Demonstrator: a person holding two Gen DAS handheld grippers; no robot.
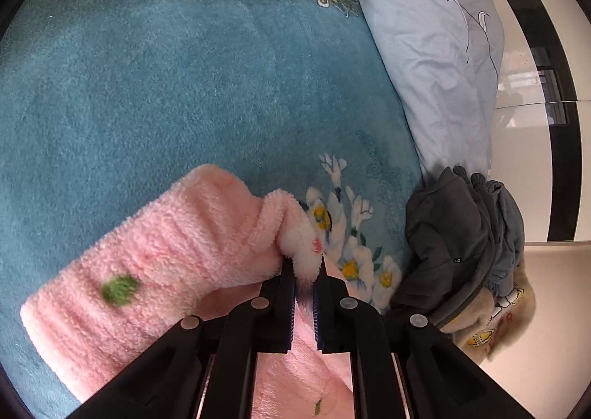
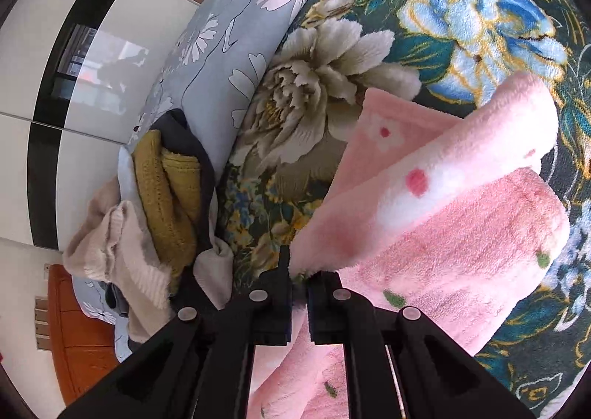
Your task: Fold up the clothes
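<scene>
Mid-fold on the floral blanket (image 1: 147,68): left gripper (image 1: 304,271) and right gripper (image 2: 299,273) each pinch the pink fleece garment (image 2: 461,227); the clothes pile (image 2: 162,197) beside it awaits folding.

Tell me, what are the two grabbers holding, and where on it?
Both hold the pink fleece. The left gripper pinches a bunched fold at its edge; the right gripper pinches another edge.

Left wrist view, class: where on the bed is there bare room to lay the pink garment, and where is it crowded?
Free: the plain teal blanket ahead, between the pink fleece garment and the blue quilt. Crowded: the grey clothes pile on the right, below the quilt.
</scene>
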